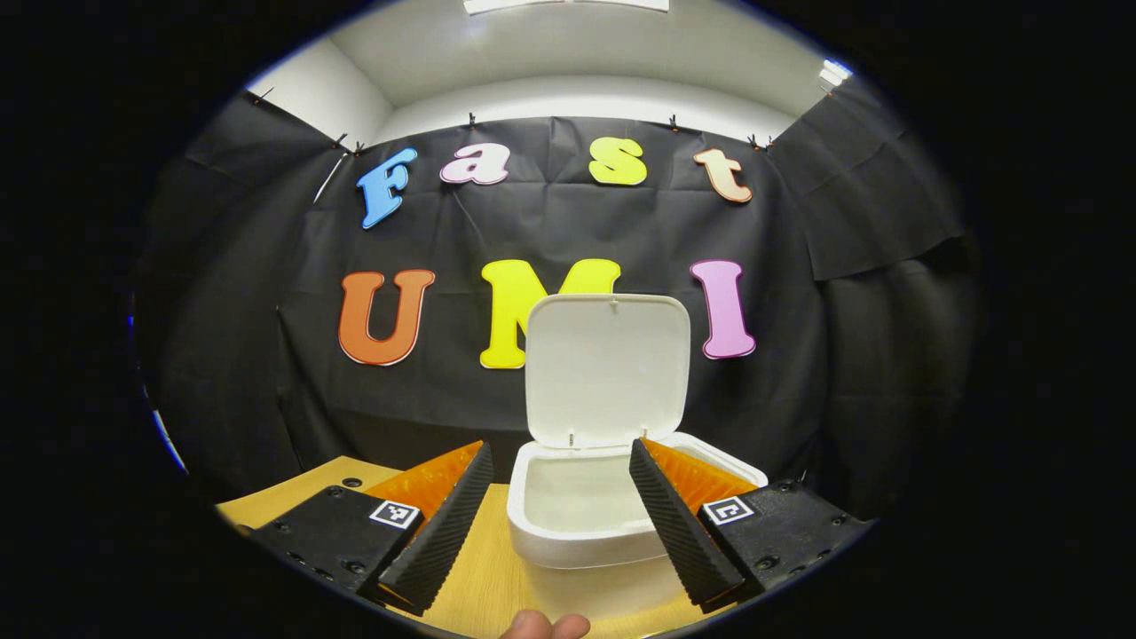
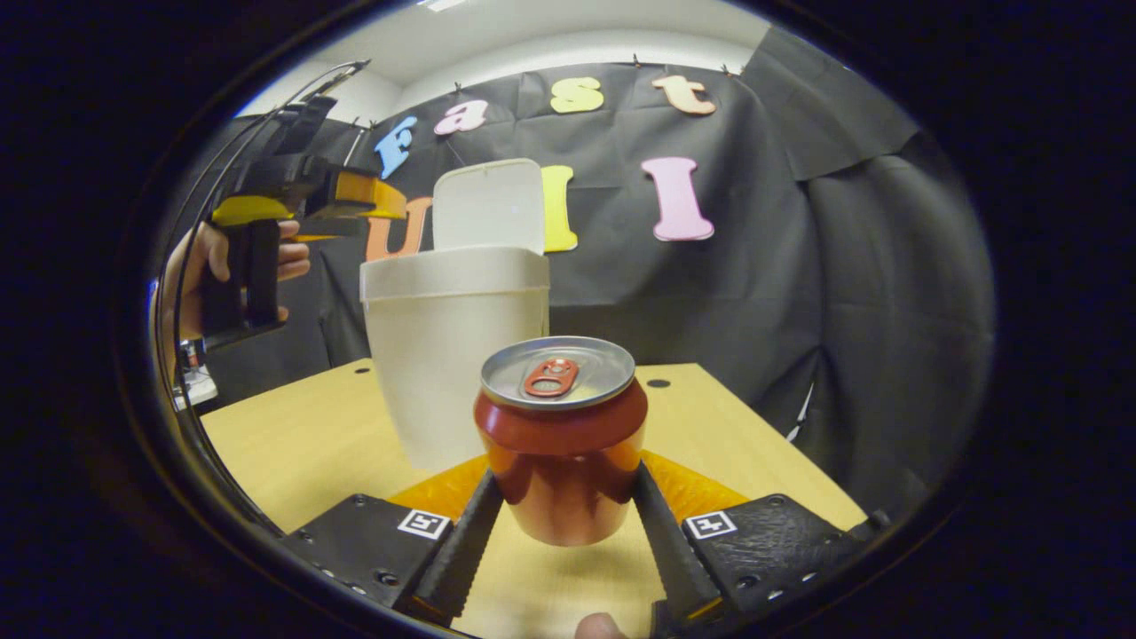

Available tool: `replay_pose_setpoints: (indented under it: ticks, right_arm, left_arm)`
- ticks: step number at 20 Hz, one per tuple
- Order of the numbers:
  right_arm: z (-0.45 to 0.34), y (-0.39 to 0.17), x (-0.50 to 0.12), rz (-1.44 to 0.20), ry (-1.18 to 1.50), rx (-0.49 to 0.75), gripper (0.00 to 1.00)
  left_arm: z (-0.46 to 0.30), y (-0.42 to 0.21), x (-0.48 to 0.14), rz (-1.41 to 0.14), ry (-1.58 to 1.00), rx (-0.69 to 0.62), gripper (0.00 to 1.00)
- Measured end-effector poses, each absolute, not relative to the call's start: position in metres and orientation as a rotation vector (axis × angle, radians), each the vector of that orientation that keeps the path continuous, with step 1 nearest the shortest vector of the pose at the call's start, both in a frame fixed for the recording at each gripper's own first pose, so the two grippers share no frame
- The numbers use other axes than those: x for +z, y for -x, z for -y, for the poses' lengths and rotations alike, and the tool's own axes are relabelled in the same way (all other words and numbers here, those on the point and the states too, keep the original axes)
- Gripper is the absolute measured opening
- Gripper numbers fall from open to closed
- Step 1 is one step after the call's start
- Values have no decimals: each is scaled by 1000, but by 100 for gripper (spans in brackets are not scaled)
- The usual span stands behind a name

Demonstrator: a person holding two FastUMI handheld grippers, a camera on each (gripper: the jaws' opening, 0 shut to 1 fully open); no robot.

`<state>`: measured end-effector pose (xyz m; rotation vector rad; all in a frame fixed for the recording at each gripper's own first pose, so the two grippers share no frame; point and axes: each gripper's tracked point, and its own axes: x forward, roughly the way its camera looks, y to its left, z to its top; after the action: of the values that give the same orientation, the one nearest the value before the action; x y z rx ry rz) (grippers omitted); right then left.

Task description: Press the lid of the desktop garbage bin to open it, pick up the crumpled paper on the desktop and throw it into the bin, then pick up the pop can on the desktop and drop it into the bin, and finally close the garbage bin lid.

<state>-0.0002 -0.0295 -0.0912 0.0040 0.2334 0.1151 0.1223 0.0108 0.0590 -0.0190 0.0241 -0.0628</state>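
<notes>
- Pinching the can [image 2: 563, 439] upright between both fingers, the right gripper [image 2: 563, 524] holds it lifted off the table [image 2: 293, 444], just in front of the bin [image 2: 457, 355].
- The lid [image 2: 490, 206] stands open, tilted back above the bin's rim.
- In the left gripper view the left gripper [image 1: 559, 524] is spread and empty, hovering just before the bin mouth [image 1: 581, 493]; in the right gripper view a hand [image 2: 191, 284] holds it up beside the bin.
- I cannot tell whether the paper is inside.
- Risk: the grip sits low on a smooth, rounded can, so tilting it could let it slip.
- Risk: the can is below the rim; moving forward without rising could knock the light bin over.
- Risk: brushing the lid may swing it shut early.
</notes>
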Motion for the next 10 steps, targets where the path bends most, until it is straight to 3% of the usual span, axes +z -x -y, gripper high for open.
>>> replay_pose_setpoints:
  ticks: [10]
  right_arm:
    - [-32, -44, 52, -56, 62, 254, 81]
  left_arm:
    - [-52, -96, 46, -36, 29, -13, 100]
